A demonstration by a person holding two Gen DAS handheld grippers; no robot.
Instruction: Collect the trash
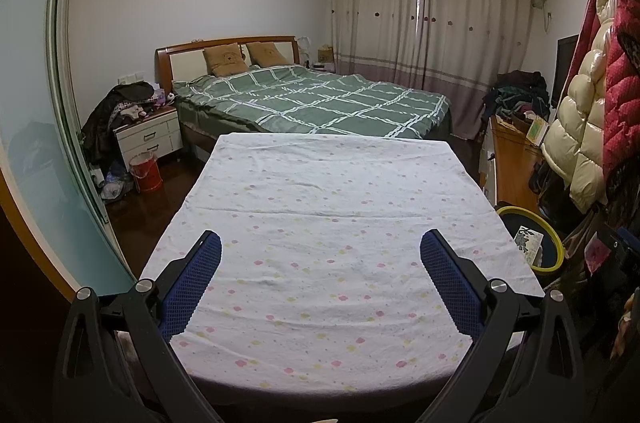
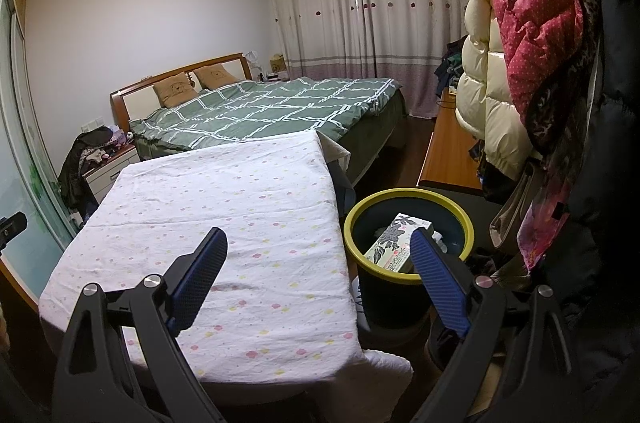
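Observation:
A dark bin with a yellow-green rim stands on the floor right of a table covered by a white flower-dotted cloth. A white box with a dark floral print lies inside the bin on some white paper. The bin and box also show at the right in the left wrist view. My left gripper is open and empty above the near part of the cloth. My right gripper is open and empty over the table's right edge, its right finger over the bin.
A bed with a green checked cover stands beyond the table. Puffy coats hang close on the right. A wooden desk stands behind the bin. A white nightstand and a red bucket are at far left.

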